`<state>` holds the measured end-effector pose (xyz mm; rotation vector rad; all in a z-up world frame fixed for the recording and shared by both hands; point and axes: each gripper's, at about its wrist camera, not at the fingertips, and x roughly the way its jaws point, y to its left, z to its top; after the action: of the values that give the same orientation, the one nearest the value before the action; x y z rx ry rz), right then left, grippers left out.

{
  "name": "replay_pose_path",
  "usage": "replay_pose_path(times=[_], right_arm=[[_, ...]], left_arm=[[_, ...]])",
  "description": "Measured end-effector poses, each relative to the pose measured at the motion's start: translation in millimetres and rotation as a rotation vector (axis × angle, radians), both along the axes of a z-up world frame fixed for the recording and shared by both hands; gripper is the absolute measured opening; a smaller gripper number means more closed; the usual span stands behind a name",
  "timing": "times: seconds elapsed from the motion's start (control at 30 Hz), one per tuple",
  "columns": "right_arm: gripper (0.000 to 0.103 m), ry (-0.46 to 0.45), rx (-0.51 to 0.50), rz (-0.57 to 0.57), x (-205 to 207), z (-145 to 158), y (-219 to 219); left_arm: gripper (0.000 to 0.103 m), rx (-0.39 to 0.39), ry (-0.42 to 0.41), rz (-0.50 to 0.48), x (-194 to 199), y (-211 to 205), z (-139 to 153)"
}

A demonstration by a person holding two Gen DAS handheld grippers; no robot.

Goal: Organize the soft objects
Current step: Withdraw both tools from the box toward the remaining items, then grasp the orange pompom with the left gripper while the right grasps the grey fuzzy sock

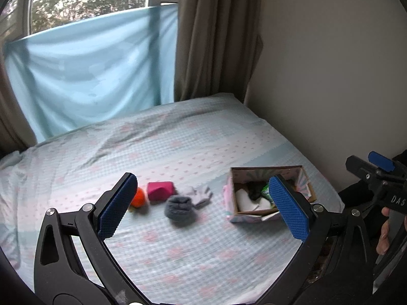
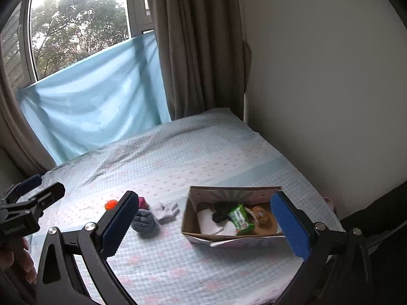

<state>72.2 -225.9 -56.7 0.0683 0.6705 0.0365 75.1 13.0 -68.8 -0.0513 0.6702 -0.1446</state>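
On the bed lie an orange ball, a pink block, a grey rolled sock and a pale glove in a row. A patterned cardboard box to their right holds white cloth, a dark item, a green packet and a small brown toy. My left gripper hovers open above the bed, nothing between its blue pads. My right gripper is open too, above the box and the sock. Each gripper shows at the edge of the other's view.
The bed has a checked light-blue sheet and runs along a plain wall on the right. Brown curtains and a blue cloth hang across the window behind. A hand holds the right gripper.
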Motion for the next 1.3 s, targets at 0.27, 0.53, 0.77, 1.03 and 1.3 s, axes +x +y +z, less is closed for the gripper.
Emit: replay_pose_path(times=[0.27,0.53,0.77,1.03,1.3], right_arm=[[0.103,-0.005,0.026,-0.007,-8,-13,67],[0.103,0.062,0.064,-0.023,2,-45,124],[0.103,0.137,0.065,0.001,28,-105,161],[0.103,0.239,0.112,-0.027,77,-189,187],[0.103,0.344,0.114,-0.066,127,-269,202]], left_arm=[[0.103,-0.01,0.018,0.019,-9,85,-16],[0.103,-0.003,0.075,0.013,14,147,-59],[0.103,0.039,0.144,-0.015,52,173,-125],[0.102,0.039,0.243,-0.052,103,182,-201],[0.102,0.133,0.312,-0.176,165,173,-270]])
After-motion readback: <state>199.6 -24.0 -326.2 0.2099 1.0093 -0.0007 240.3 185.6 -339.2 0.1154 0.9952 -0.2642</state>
